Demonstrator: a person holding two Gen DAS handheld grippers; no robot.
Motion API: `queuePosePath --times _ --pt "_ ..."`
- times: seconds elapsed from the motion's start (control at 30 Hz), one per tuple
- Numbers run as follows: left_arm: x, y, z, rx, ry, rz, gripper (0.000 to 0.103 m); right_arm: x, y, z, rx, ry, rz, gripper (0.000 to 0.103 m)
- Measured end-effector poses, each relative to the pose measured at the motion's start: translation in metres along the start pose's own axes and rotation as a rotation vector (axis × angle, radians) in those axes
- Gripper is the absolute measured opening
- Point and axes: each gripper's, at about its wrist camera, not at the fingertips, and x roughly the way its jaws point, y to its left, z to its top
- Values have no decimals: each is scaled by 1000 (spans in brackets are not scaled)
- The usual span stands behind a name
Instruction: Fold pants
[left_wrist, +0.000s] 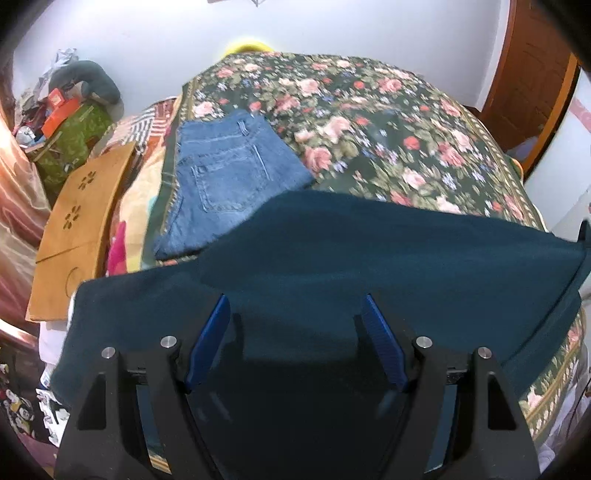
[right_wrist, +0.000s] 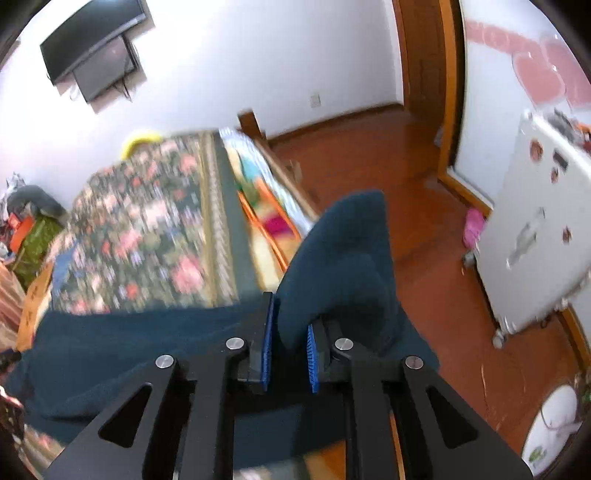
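Observation:
Dark teal pants (left_wrist: 369, 251) lie across the near edge of the floral bed cover (left_wrist: 369, 122). My left gripper (left_wrist: 295, 306) is open, its blue pads apart just above the teal cloth, holding nothing. In the right wrist view my right gripper (right_wrist: 290, 325) is shut on a bunched end of the teal pants (right_wrist: 343, 251), which rises between the blue pads at the bed's right edge. The rest of the pants (right_wrist: 129, 343) trail left over the bed. Folded blue jeans (left_wrist: 229, 177) lie on the bed's left part.
A tan cardboard piece (left_wrist: 81, 221) and cluttered items (left_wrist: 62, 110) sit left of the bed. In the right wrist view, a wooden floor (right_wrist: 424, 221), a white fridge (right_wrist: 535, 236), a door frame (right_wrist: 447, 92) and a wall TV (right_wrist: 92, 40) are on the right.

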Motion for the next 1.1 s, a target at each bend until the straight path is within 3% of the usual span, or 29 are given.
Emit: queuePosePath --times 0.17,0.27,0.37,0.53,0.7,0.83,0.93,1.1 --pt "12 -5 -16 12 62 10 74 11 -25 -38 42 73 -97 39" --pt "18 -3 -25 5 87 3 75 4 -33 -44 71 84 -85 41" --pt "15 5 -27 -26 79 -4 78 -8 -26 -37 39 76 -129 41" --pt "-11 31 -20 -66 3 13 78 -41 8 -16 -35 -39 -163 41" --pt "-44 85 -4 -127 -92 54 78 -59 71 6 -110 -115 0 42" --pt "-54 139 7 -180 -130 120 81 -50 138 18 -220 -123 111 46" --pt "-50 180 13 -222 -123 145 82 -27 199 25 -307 -96 197 46" --pt "-17 239 21 -298 -36 149 82 15 292 21 -449 -27 332 46"
